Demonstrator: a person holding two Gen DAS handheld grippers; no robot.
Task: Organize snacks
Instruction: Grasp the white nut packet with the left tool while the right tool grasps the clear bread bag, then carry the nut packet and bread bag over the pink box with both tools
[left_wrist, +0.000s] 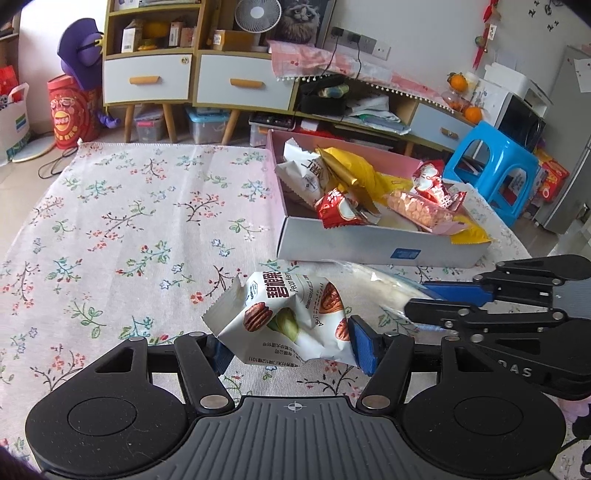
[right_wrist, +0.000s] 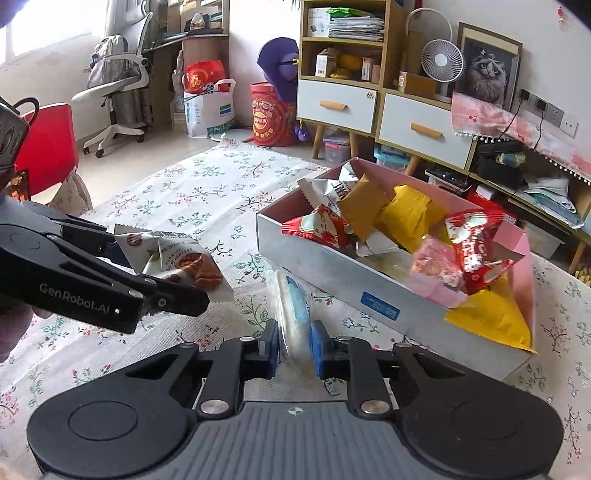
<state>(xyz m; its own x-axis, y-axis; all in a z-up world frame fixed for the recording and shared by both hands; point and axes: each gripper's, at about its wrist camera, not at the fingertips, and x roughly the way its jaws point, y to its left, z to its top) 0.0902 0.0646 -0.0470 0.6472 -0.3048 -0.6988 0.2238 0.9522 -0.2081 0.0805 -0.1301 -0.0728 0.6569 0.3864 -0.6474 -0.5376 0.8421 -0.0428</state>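
My left gripper (left_wrist: 291, 347) is shut on a white pecan snack packet (left_wrist: 288, 317) and holds it above the floral tablecloth, in front of the box. The packet also shows in the right wrist view (right_wrist: 173, 258). My right gripper (right_wrist: 293, 349) is shut on a clear packet with a pale bar and blue label (right_wrist: 291, 302), just in front of the box; it also shows in the left wrist view (left_wrist: 376, 282). The white and pink cardboard box (left_wrist: 369, 245) holds several snack packets: red, yellow, white and pink ones (right_wrist: 406, 218).
A floral tablecloth (left_wrist: 129, 221) covers the table. A blue plastic stool (left_wrist: 491, 166) stands beyond the box on the right. Cabinets with drawers (left_wrist: 192, 79) line the back wall. A red chair (right_wrist: 48, 151) stands at the table's left.
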